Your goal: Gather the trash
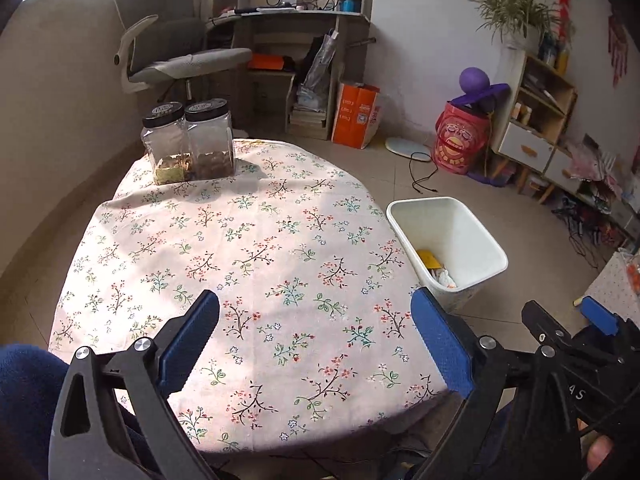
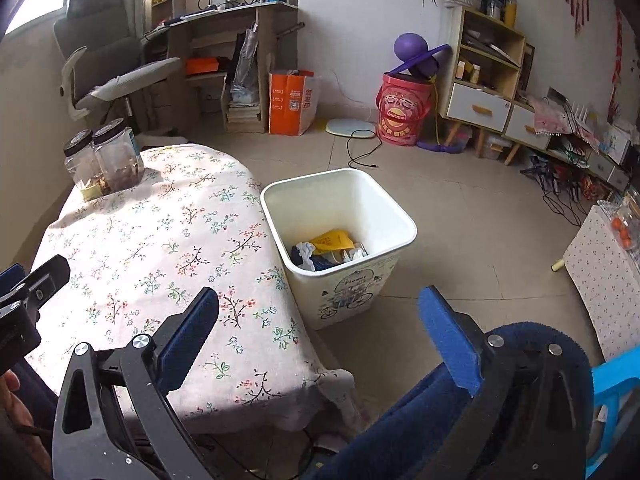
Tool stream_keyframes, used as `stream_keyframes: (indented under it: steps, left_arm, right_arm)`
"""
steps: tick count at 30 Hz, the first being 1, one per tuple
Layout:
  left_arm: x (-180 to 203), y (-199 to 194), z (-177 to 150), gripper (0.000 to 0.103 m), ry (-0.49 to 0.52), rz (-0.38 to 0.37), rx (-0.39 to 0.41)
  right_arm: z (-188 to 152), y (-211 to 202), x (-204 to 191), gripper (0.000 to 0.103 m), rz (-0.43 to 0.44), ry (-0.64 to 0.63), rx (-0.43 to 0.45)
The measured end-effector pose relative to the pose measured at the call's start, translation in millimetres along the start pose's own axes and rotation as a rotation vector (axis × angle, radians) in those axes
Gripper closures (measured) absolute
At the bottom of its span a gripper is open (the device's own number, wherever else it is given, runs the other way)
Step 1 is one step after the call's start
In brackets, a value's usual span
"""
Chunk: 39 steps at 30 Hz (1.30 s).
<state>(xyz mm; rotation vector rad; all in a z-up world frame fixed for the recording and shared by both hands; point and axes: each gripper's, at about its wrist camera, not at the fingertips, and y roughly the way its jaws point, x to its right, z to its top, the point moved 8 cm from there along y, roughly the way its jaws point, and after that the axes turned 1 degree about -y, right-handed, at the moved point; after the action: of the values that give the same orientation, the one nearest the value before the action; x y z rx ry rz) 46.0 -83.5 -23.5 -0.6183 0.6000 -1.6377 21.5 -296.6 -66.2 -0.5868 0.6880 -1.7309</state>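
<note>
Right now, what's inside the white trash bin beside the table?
The white trash bin holds a yellow wrapper, dark blue scraps and white crumpled paper. Anything beneath that pile is hidden.

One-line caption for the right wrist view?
Open right gripper above the floral table, beside a white bin holding trash.

free: tablecloth point(image 1: 256, 264) bare mid | blocked: two jars point(image 1: 188, 140) far corner | bin point(image 2: 404, 220) mouth open

White bin point(image 2: 340, 236) upright beside the table, yellow and white trash point(image 2: 330, 246) inside.
</note>
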Motion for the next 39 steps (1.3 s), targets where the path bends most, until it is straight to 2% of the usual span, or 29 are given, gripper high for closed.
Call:
stream_keyframes:
  steps: [3, 7, 16, 23, 32, 39]
  left_arm:
    - [-0.5, 1.0, -5.2, 0.009, 0.031, 0.028, 0.002]
    - [-7.2, 6.5, -4.4, 0.007, 0.024, 0.052, 0.003]
    - [1.7, 10.1, -8.0, 0.007, 0.008, 0.005, -0.015]
    - [-3.6, 7.4, -4.4, 0.007, -0.021, 0.01, -0.004]
    - [0.5, 8.1, -5.3, 0.007, -0.008, 0.002, -0.009]
    - [-1.6, 8.0, -5.0, 0.007, -0.005, 0.028, -0.003]
  right_arm:
    - [1.0, 0.0, -3.3, 0.007, -0.019, -0.006, 0.018]
    - [-0.5, 2.9, -5.3, 0.007, -0.018, 0.009, 0.022]
    - [-2.8, 4.5, -3.0, 0.007, -0.053, -0.006, 0.031]
    - [-3.0, 4.8, -2.7, 0.007, -0.052, -0.004, 0.029]
    - [-3.5, 6.8, -1.2, 0.007, -0.048, -0.005, 0.025]
    - [-5.0, 8.8, -2.1, 0.007, -0.051, -0.013, 0.023]
